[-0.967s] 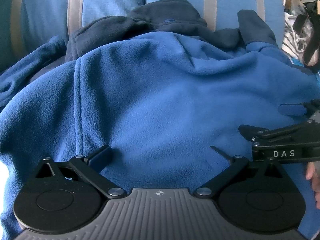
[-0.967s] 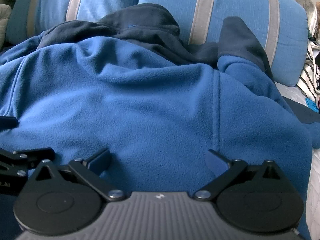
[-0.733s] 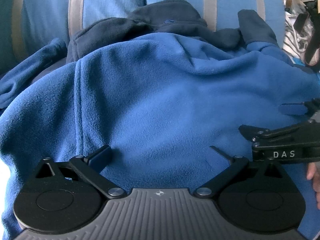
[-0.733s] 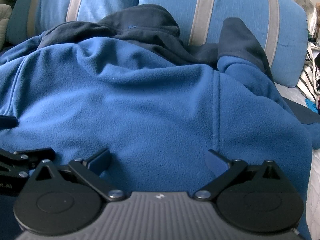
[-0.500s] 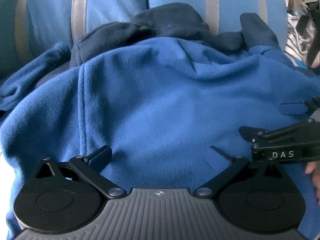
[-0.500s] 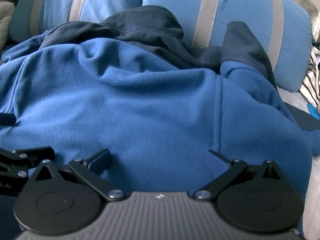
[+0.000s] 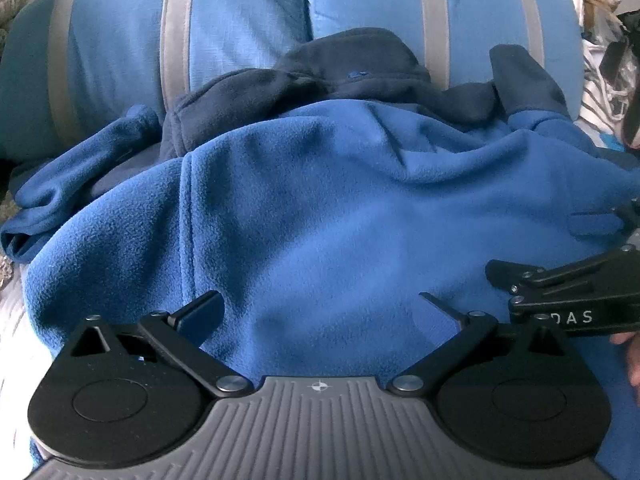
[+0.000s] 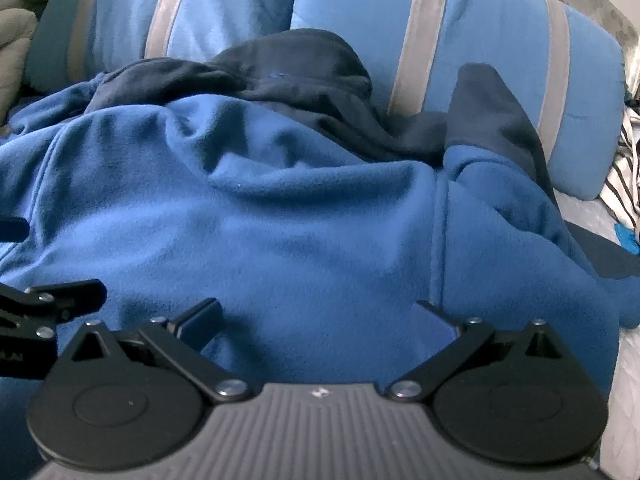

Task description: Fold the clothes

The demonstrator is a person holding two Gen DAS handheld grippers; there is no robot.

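- My left gripper point(image 7: 320, 308) sits at the bottom of its frame with its fingers point(image 7: 200, 312) spread wide, and the blue fleece point(image 7: 340, 220) bulges up between them; they press into it but pinch nothing.
- My right gripper point(image 8: 320, 312) reads the same: fingers point(image 8: 202, 314) spread, fleece between them, no fold caught. If I shut either now, I judge I'd grab a thick wad, not one layer or the hem.
- The other gripper's linkage shows at the lower right of the left view, close by. Bringing the two together risks a knock.
- The fleece lies on the bed, filling mid-frame in both views. Its seam point(image 8: 440, 240) runs crookedly, so a fold from here could come out skewed.
- At upper centre, the navy hood point(image 8: 304, 68) lies bunched against the striped pillows point(image 8: 480, 20), and a navy cuff point(image 8: 492, 104) stands up. Pulling could drag them under.
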